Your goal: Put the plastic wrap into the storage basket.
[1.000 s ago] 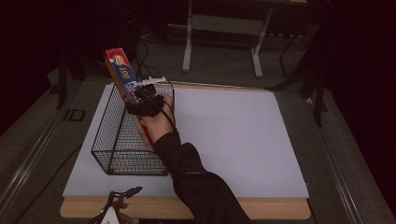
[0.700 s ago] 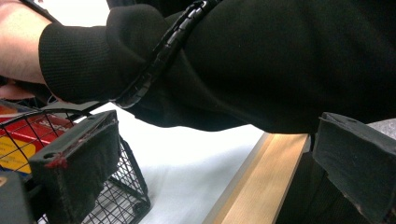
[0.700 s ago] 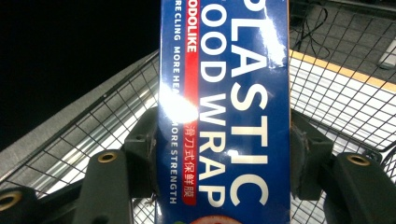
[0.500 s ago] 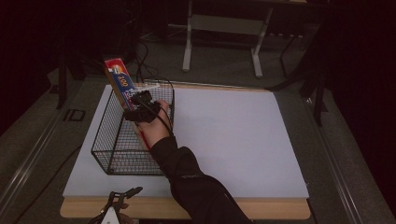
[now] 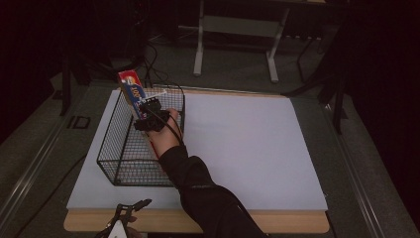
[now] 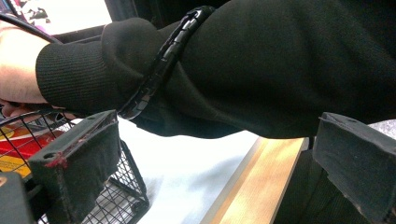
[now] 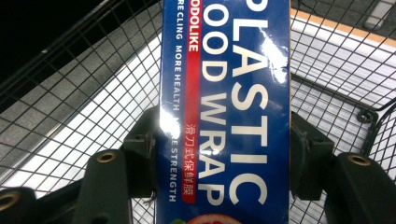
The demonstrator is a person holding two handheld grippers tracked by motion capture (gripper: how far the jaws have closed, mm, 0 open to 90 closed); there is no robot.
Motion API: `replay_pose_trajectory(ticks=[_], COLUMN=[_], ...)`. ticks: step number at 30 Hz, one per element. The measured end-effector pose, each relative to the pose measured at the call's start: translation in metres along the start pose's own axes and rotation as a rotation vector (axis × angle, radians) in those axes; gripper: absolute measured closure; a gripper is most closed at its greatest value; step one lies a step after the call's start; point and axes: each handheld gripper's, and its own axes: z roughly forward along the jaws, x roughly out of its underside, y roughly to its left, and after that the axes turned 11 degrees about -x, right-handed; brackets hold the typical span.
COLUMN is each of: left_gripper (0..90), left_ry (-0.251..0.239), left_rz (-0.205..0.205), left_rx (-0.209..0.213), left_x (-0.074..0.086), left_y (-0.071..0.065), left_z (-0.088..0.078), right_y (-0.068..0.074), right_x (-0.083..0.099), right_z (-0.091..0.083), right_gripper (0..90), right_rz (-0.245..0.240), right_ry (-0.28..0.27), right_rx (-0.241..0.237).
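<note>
Blue and red, the box (image 5: 132,92) of plastic wrap stands tilted over the far left corner of the wire basket (image 5: 119,163), its top end leaning out past the rim and its lower end inside. The right claw (image 5: 144,115) pinches this box: in the right gripper view the two jaws press on both long sides of the box (image 7: 224,112), and the mesh of the basket (image 7: 70,121) is behind and below it. The basket sits on the left part of the white worktop (image 5: 247,144). The left claw (image 5: 130,213) is at the near edge of the worktop, just beside the basket's near corner. In the left gripper view its jaws are spread wide with nothing between them, and the black sleeve (image 6: 261,65) of the right arm crosses in front.
</note>
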Motion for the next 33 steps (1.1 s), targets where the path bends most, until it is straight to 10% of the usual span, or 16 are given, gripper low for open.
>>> replay_pose_trajectory(ticks=[33], left_gripper=[1.5], left_ry=[0.011], left_rz=[0.007], left_rx=[0.011], left_x=[0.001], left_y=[-0.001], left_z=[0.002], right_y=[-0.016], right_x=[0.007], right_z=[0.014], right_gripper=[36.3], right_rz=[-0.022], right_ry=[0.095], right_rx=[-0.004])
